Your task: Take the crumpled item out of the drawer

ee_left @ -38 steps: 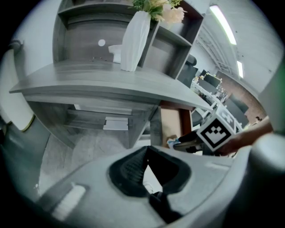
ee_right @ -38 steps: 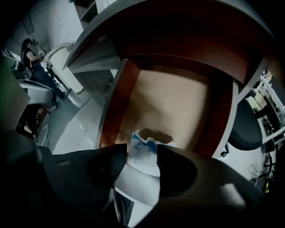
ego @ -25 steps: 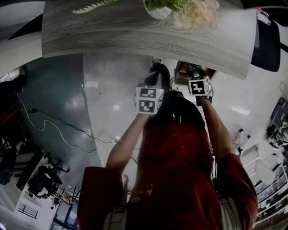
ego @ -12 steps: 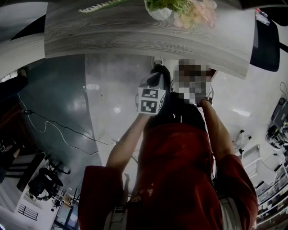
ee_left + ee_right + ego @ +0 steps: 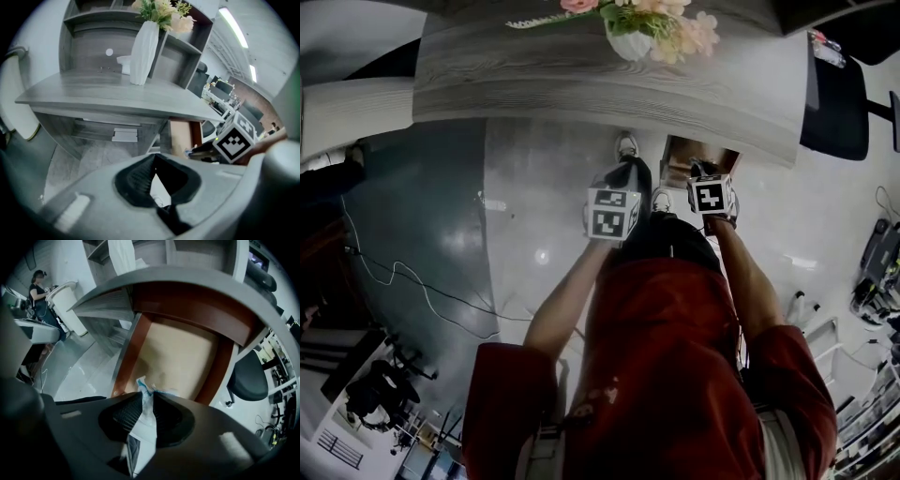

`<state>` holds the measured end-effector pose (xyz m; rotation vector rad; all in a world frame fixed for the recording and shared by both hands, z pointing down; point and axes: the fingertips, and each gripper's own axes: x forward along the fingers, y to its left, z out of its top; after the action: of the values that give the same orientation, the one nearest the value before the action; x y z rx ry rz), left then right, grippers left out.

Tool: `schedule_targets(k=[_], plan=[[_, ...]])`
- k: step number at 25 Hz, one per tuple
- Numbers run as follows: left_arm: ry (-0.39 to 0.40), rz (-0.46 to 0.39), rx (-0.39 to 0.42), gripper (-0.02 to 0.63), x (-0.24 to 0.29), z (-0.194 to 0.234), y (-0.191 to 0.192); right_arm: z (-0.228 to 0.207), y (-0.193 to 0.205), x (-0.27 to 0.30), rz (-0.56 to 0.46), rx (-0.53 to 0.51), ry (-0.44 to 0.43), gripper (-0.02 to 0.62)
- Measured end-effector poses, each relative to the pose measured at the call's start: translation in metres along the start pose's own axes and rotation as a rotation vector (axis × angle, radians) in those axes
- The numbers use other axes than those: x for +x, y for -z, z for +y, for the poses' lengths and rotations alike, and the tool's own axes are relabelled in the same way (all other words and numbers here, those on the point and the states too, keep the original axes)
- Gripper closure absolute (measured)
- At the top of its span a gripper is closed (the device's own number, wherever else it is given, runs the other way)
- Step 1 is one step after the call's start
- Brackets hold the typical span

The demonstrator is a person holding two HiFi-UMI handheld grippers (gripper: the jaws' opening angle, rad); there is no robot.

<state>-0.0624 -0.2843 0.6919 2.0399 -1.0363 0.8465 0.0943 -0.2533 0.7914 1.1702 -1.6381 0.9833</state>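
The wooden drawer [image 5: 178, 357] stands pulled out from under the grey desk, its pale bottom bare. My right gripper [image 5: 146, 397] hangs over the drawer's near edge, jaws closing, pads pressed on a crumpled white and blue item [image 5: 143, 427] that sticks out past the tips. In the head view the drawer [image 5: 680, 159] shows just beyond the right gripper's marker cube [image 5: 711, 195]. My left gripper [image 5: 154, 159] is held left of the drawer, its tips touching and nothing between them; its cube [image 5: 612, 211] is at mid-frame.
The grey desk [image 5: 581, 75] carries a white vase of flowers [image 5: 145, 51]. A black office chair [image 5: 248, 376] stands right of the drawer. A cable [image 5: 403, 277] trails over the glossy floor at the left. A person [image 5: 37, 287] stands far off.
The head view has tipped, so the desk sits lower in the picture. Both grippers stay close to the drawer's front; the right cube has dropped slightly.
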Motion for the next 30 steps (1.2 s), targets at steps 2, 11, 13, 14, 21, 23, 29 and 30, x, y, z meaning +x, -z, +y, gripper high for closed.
schedule_targets(k=[2,11,13,14,21,23,29,30], plan=[[-0.008,-0.015,-0.009,0.609,-0.009,-0.004,-0.001,0.001,0.002,-0.011,-0.015,-0.005,-0.001,0.526],[-0.040,-0.078,-0.040,0.609,-0.041,-0.020,-0.001,0.003,0.004,-0.064,-0.113,0.020,-0.016,0.526],[-0.040,-0.089,-0.036,0.607,-0.048,-0.026,-0.001,0.003,0.003,-0.076,-0.143,0.025,-0.017,0.526],[-0.040,-0.095,-0.034,0.609,-0.052,-0.029,0.000,0.003,0.003,-0.083,-0.156,0.028,-0.017,0.526],[-0.034,-0.130,-0.030,0.608,-0.075,-0.053,0.002,0.008,0.005,-0.133,-0.250,0.055,-0.032,0.526],[-0.029,-0.139,-0.024,0.609,-0.082,-0.061,0.002,0.009,0.006,-0.150,-0.282,0.062,-0.038,0.526],[-0.028,-0.170,-0.011,0.608,-0.096,-0.076,0.003,0.008,0.003,-0.194,-0.398,0.092,-0.041,0.526],[-0.029,-0.175,-0.009,0.609,-0.099,-0.078,0.003,0.008,0.004,-0.201,-0.409,0.098,-0.041,0.526]])
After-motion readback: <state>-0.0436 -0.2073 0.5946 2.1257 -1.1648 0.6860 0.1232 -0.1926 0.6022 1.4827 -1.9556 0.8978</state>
